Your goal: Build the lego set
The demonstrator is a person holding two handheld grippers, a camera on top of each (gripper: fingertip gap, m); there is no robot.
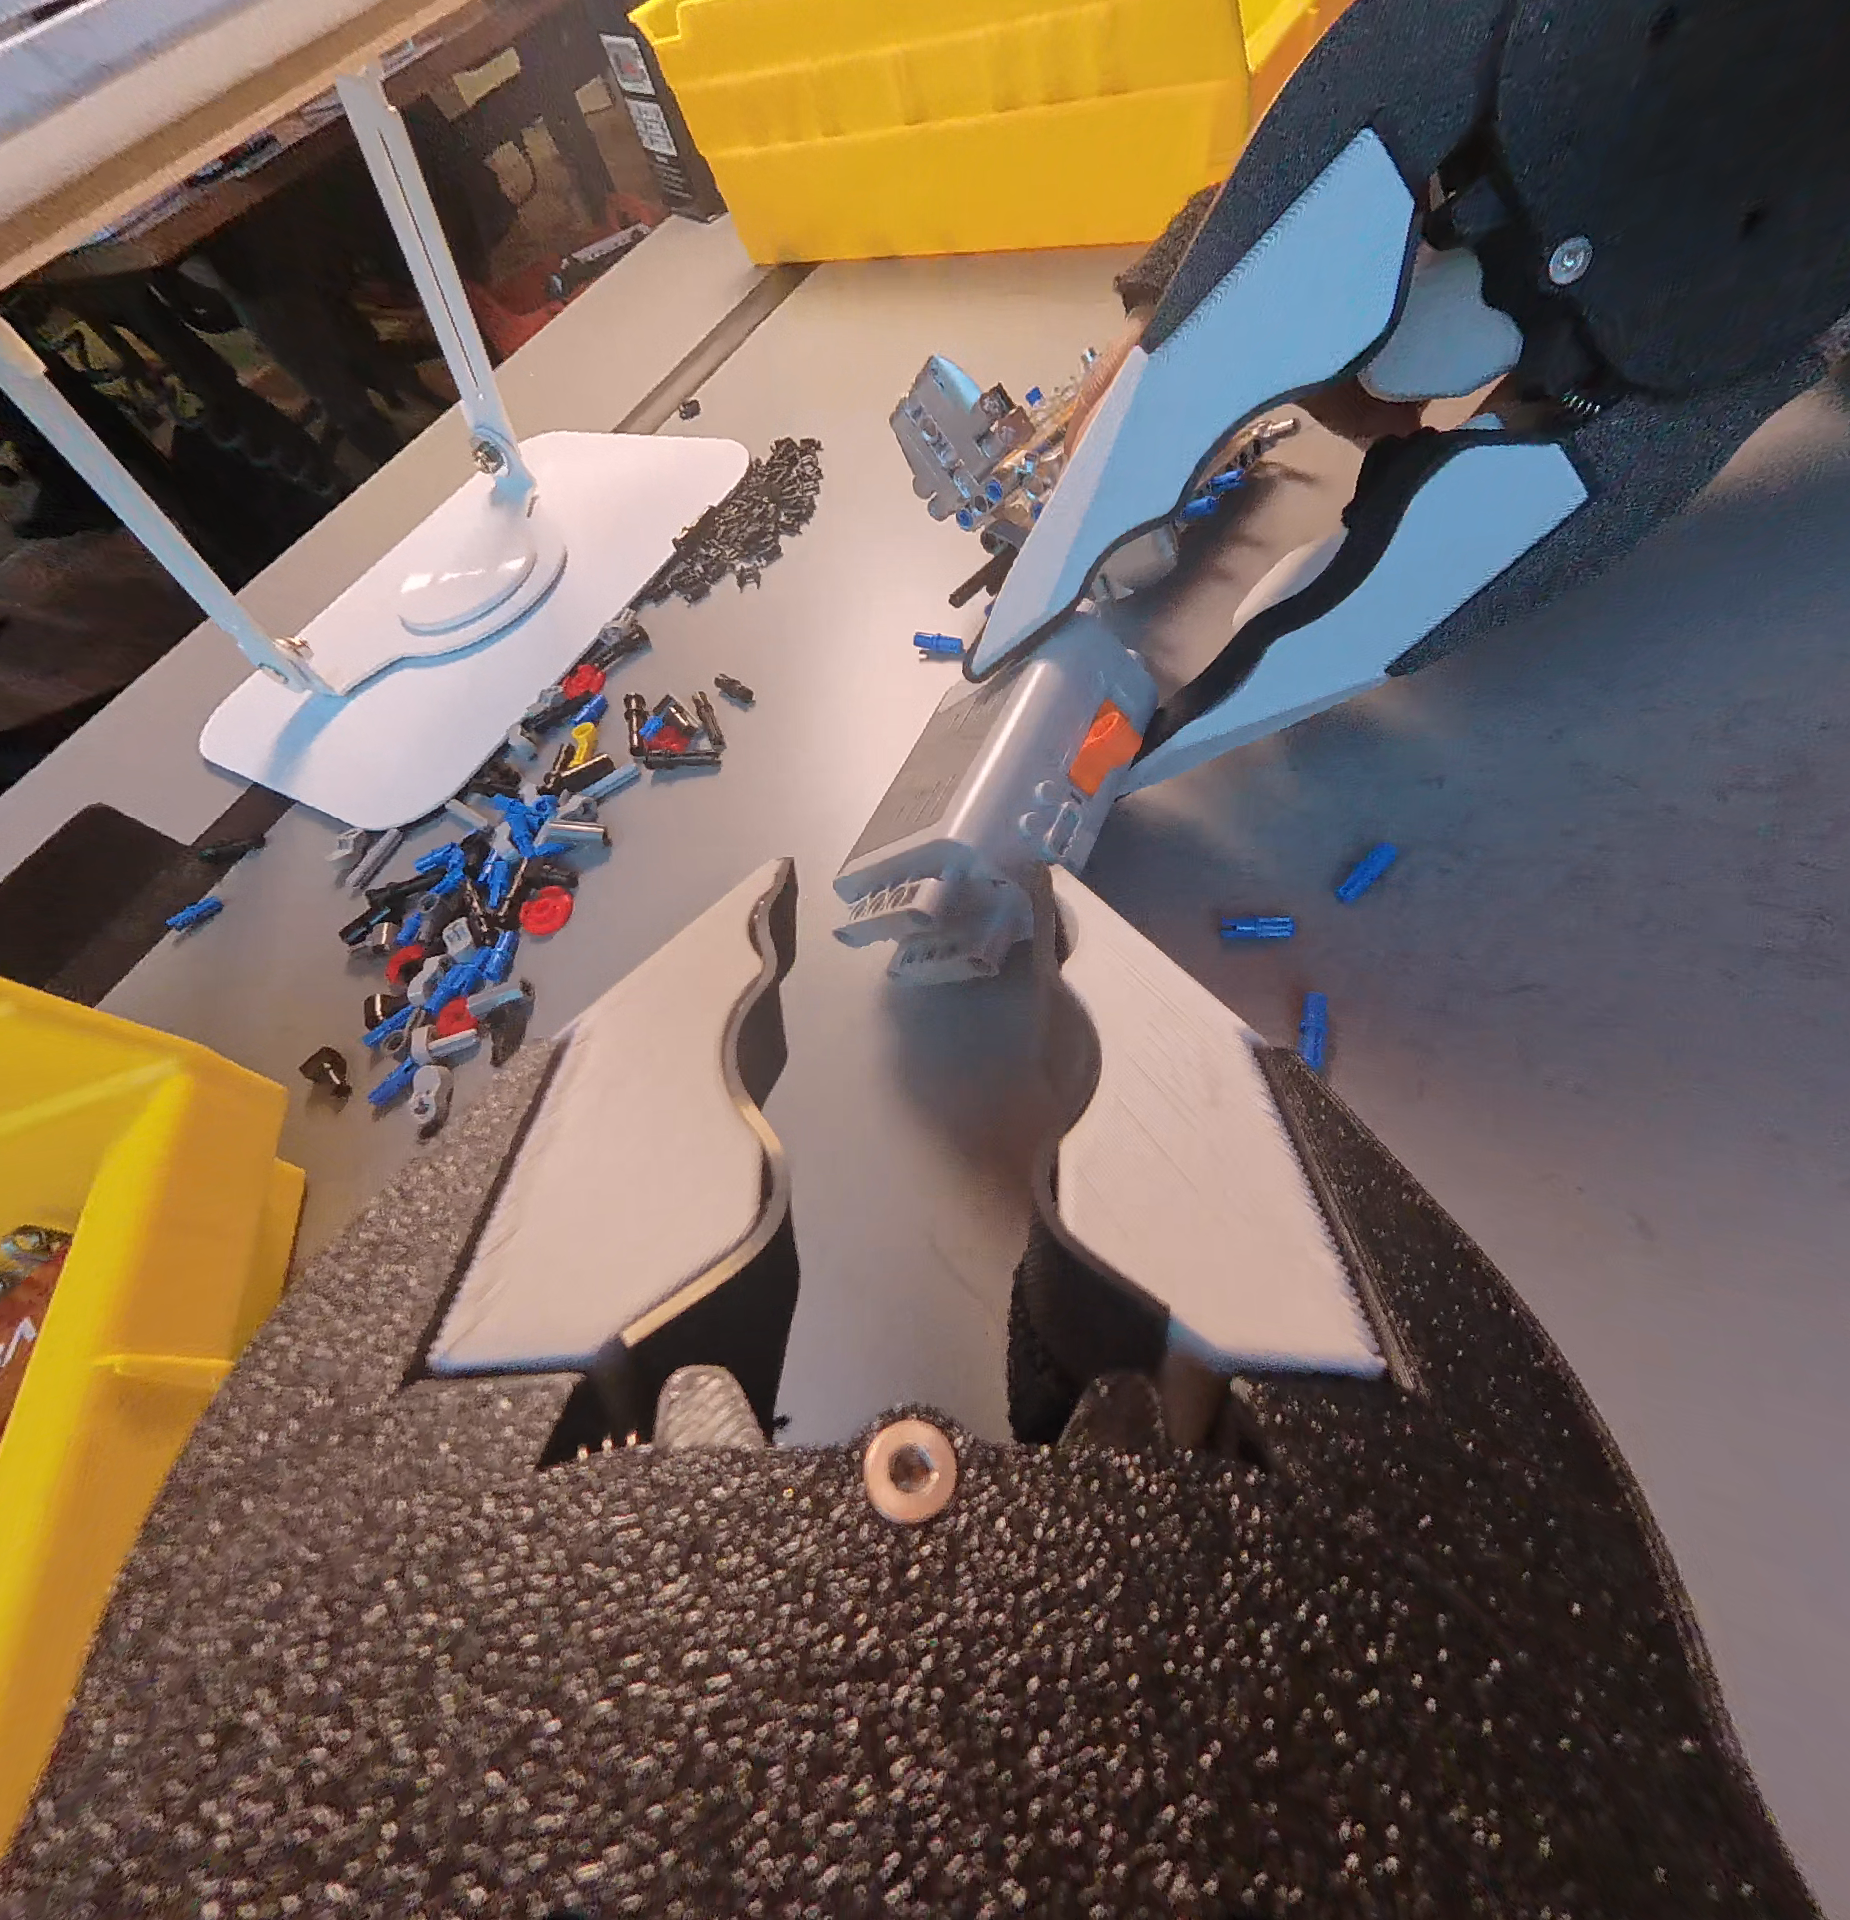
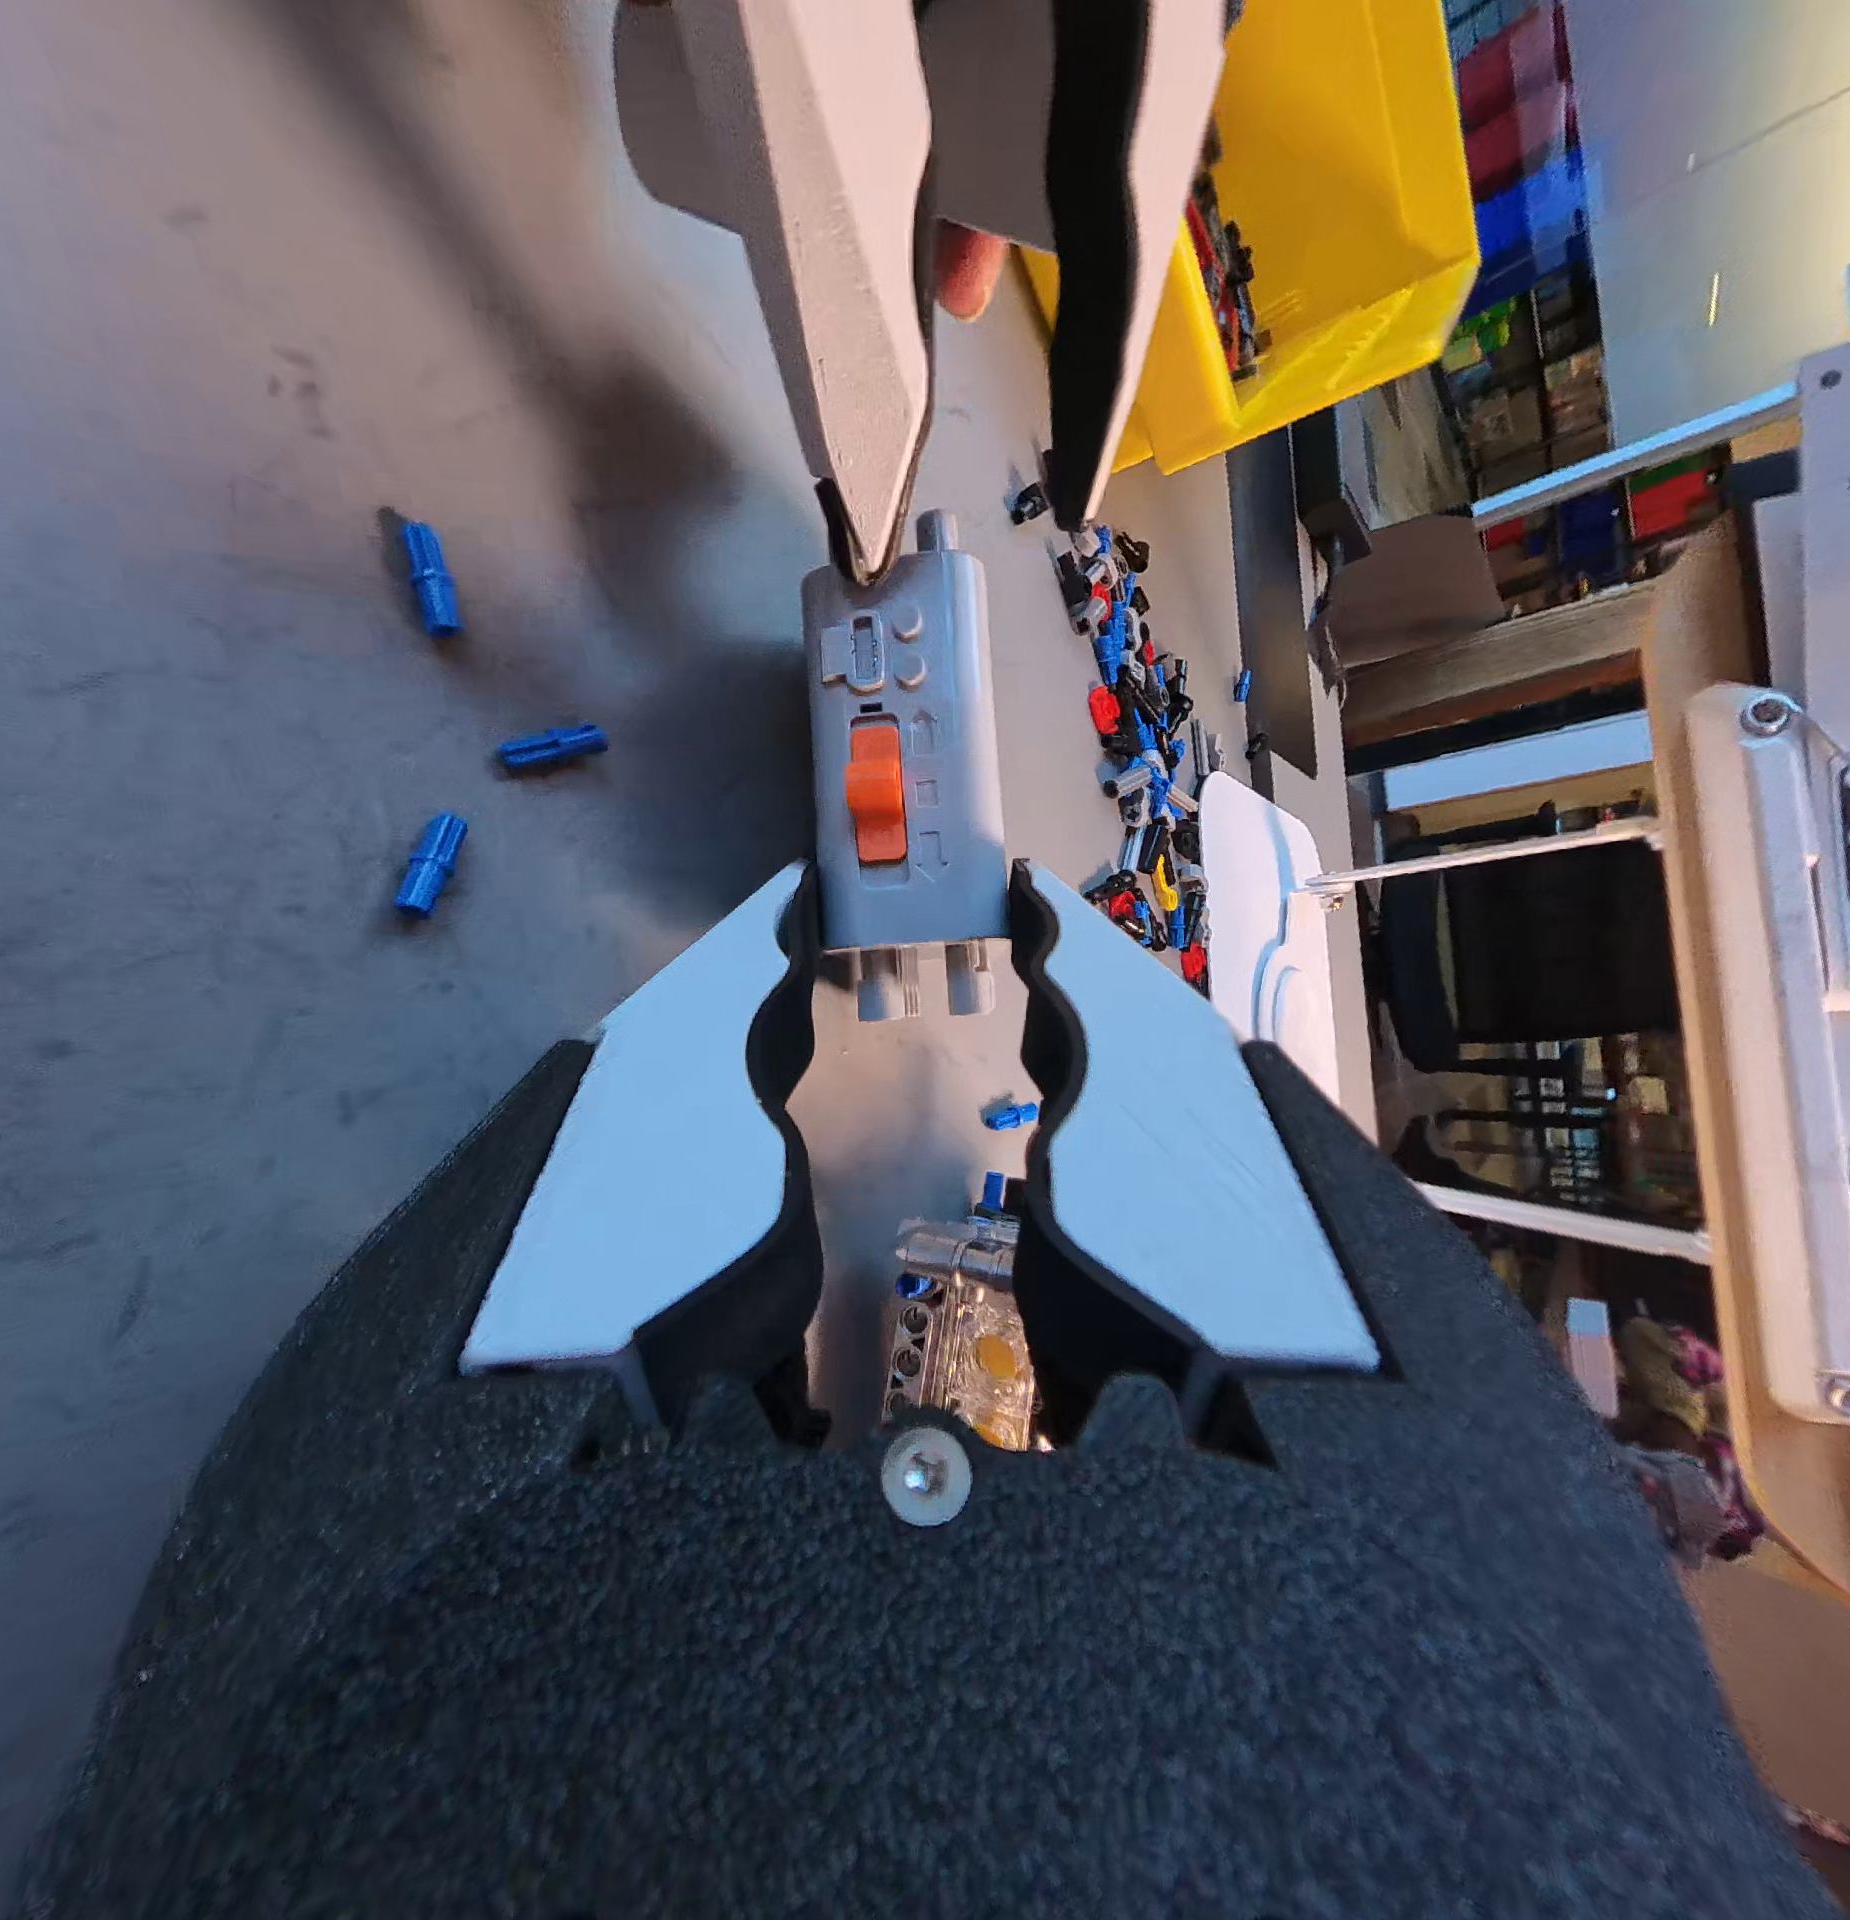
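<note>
A grey box with an orange switch [image 2: 905, 748] lies between both grippers over the grey table [image 2: 225, 935]. My right gripper [image 2: 913, 894] is shut on its near end, fingers pressed on both sides. In the left wrist view the right gripper [image 1: 1066, 717] comes in from the upper right, clamped on the box [image 1: 994, 769]. My left gripper [image 1: 921, 883] is open at the box's other end, and its right fingertip [image 1: 1056, 904] touches the box's pegged end. In the right wrist view the left gripper [image 2: 968, 535] hangs from above, one fingertip [image 2: 869, 551] on the box's corner.
Loose blue pins [image 2: 552, 746] lie on the table. A pile of small black, blue and red parts [image 1: 485, 883] lies by a white stand base [image 1: 464, 634]. A grey built assembly [image 1: 952, 436] sits behind. Yellow bins stand at the back [image 1: 952, 135] and at the near left [image 1: 90, 1247]. Left tips to right tips: about 6 centimeters.
</note>
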